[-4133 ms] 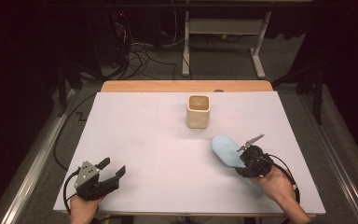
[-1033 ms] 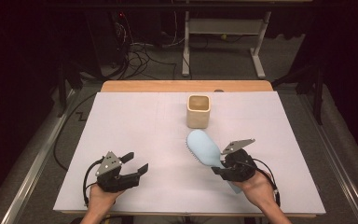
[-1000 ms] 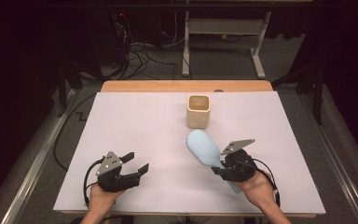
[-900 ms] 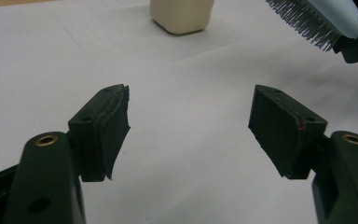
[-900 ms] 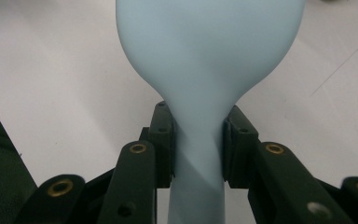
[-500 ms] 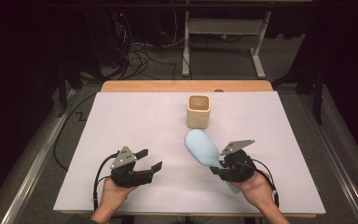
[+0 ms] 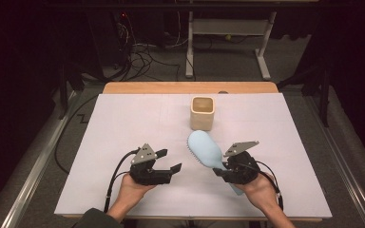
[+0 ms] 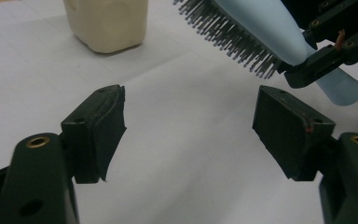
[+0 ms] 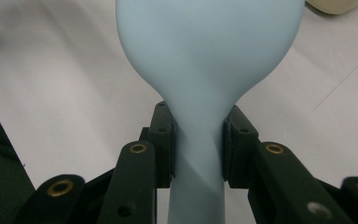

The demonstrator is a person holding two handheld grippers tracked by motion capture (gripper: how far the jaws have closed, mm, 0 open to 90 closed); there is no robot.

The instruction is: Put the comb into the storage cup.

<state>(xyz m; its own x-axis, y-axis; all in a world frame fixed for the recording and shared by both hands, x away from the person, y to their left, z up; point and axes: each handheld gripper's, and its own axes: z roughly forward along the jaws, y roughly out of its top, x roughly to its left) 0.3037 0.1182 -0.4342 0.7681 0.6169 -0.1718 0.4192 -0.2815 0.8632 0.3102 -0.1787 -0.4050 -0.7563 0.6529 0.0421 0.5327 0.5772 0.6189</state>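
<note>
- The room behind is dark, with cables on the floor and a white frame; the tabletop [image 7: 123,123] is covered by a white sheet.
- A cream cup [image 7: 202,113] stands upright toward the far edge; I use it as landmark.
- The light blue hairbrush [image 7: 206,149] is just in front of the cup, on the person's side, not touching it. It is lifted off the sheet, its head toward the cup.
- The right gripper [image 7: 224,172] has its fingers clamped on the narrow neck of the brush, probably because this thin part gives a firm hold and leaves the head free.
- The left gripper [image 7: 167,161] is further from the cup, beside the brush. Its fingers [image 8: 98,128] stand apart with nothing between them and have just been opening, I think to take over the brush.
- The bristles face down and sideways, so they are clear only from the left gripper's camera.
- The inside of the cup is hard to make out.
</note>
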